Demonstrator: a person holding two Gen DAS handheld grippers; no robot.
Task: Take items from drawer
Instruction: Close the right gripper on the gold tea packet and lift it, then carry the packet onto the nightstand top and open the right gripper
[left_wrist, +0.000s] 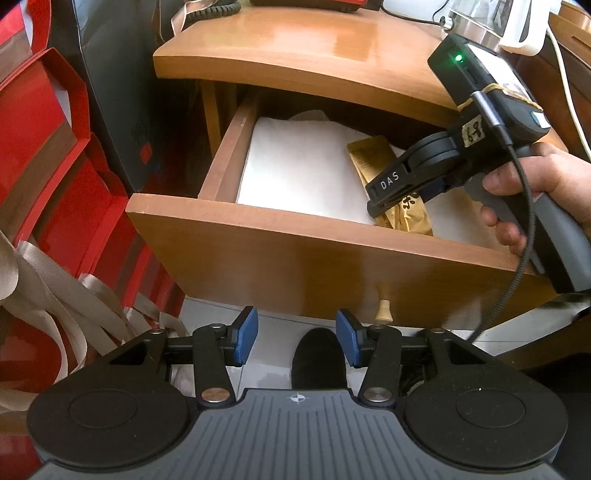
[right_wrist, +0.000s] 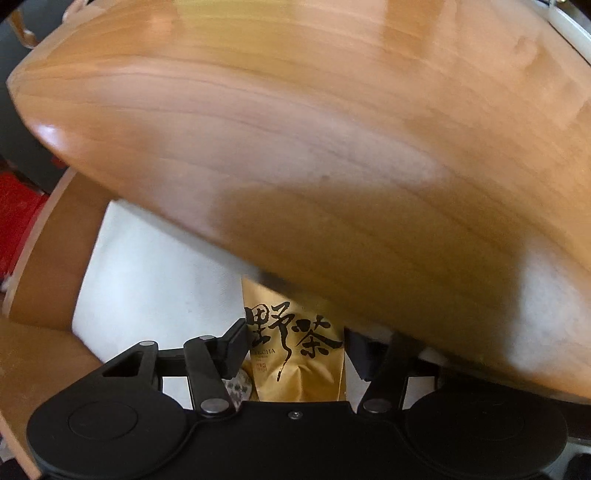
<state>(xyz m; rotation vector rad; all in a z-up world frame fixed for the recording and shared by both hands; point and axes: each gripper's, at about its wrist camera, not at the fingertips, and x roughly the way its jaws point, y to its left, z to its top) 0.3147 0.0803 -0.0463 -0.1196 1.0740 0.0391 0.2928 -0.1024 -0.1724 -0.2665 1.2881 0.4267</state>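
In the right wrist view the right tool (right_wrist: 295, 350) has its fingers on either side of a gold pouch (right_wrist: 295, 354), touching both edges, so it seems to pinch it; the pouch bears large black brush characters 野茶 over small letters ending "ECHA" and a small red seal. The pouch lies on white paper (right_wrist: 155, 266) in the drawer (right_wrist: 55, 254), under the overhanging table (right_wrist: 295, 129) top. The left wrist view shows what that one cannot: the left tool (left_wrist: 297, 338) held spread and empty below the drawer front, blue pads (left_wrist: 247, 334) apart, a dark shoe (left_wrist: 319, 358) between them on the floor and a small pale knob (left_wrist: 383, 310) just beyond. From there the right tool reads "DAS" on one finger, has a handwritten tag, perhaps "68", and a green light (left_wrist: 458, 58), with red boxes (left_wrist: 48, 147) at left
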